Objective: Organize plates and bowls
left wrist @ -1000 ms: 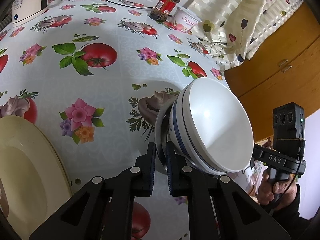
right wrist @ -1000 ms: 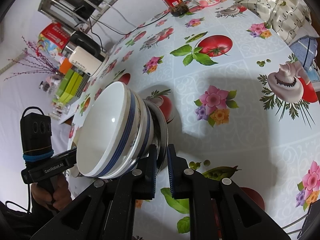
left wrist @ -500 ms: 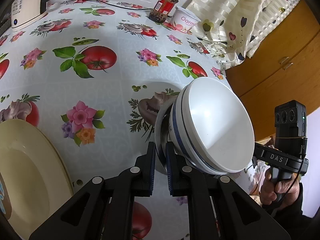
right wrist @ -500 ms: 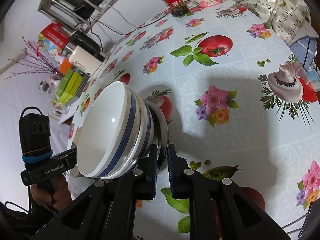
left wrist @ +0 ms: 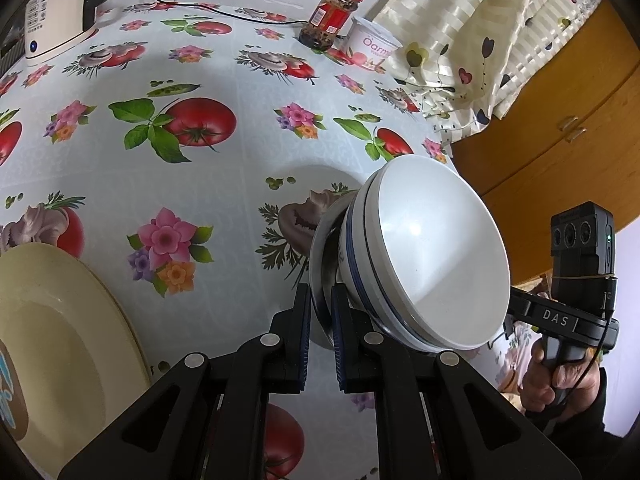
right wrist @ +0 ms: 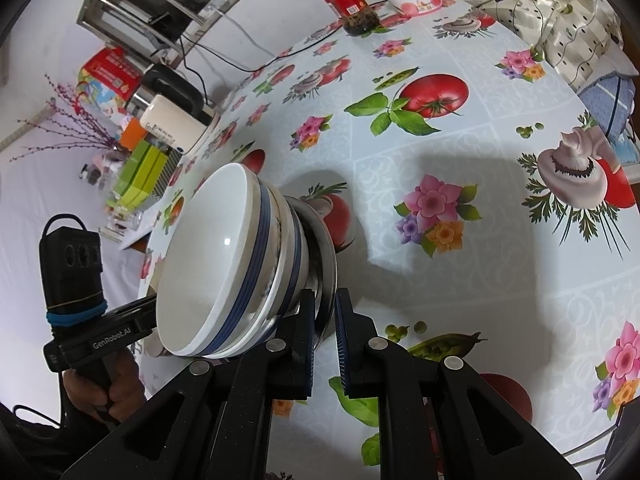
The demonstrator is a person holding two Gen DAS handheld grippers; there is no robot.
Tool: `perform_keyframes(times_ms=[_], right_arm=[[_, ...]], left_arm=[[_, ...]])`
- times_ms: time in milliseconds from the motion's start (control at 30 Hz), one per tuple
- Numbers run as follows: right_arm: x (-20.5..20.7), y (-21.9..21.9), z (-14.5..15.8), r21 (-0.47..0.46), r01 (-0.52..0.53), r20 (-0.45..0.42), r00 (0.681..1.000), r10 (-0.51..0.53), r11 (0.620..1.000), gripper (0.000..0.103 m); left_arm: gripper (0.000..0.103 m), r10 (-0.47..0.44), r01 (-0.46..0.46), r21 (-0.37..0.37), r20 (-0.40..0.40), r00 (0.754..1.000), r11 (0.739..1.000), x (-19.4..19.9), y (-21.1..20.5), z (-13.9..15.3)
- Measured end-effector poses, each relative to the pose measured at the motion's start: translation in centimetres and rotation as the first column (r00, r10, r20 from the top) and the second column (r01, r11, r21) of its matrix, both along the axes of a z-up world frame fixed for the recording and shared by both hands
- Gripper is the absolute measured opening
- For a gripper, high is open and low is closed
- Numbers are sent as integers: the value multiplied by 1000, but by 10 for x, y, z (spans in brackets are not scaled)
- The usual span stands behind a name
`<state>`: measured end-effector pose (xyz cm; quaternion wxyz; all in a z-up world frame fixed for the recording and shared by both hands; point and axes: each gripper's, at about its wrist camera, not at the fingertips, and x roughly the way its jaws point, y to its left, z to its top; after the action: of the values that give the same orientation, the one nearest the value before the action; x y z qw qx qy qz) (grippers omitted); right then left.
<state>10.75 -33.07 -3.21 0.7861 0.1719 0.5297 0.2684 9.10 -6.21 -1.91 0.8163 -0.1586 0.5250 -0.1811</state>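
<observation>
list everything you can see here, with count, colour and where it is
white bowls: at least two, nested, white with blue bands, on the metal plate, held tilted above the table
metal plate: one, silver, under the bowls, its rim pinched by both tools
cream plate: one, left on the table
tablecloth: one, pale with tomatoes and flowers
jar: one, red lid and label, far edge
yoghurt tub: one, white, beside the jar
kettle: one, cream, far left
curtain: one, cream, right
left tool: black, shut on the plate rim
right tool: black, shut on the plate rim
hands: two, gripping the handles
</observation>
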Motion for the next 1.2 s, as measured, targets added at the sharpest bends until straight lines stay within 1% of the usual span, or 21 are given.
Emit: perform_keyframes(times_ms=[267, 567, 867, 1200], right_arm=[[1, 4, 7, 4, -3, 7, 1000, 3, 1000, 10], [4, 22, 23, 12, -41, 38, 998, 41, 999, 10], [5, 52, 37, 15, -105, 62, 993, 104, 994, 10], [2, 93, 45, 10, -188, 79, 979, 187, 982, 10]], left_arm=[[10, 15, -15, 0, 17, 1000, 1000, -2, 5, 11], [10, 61, -62, 12, 53, 997, 998, -9, 24, 29], [10, 132, -134, 21, 84, 988, 991, -24, 54, 43], [10, 219, -222, 25, 100, 971, 975, -45, 90, 48]])
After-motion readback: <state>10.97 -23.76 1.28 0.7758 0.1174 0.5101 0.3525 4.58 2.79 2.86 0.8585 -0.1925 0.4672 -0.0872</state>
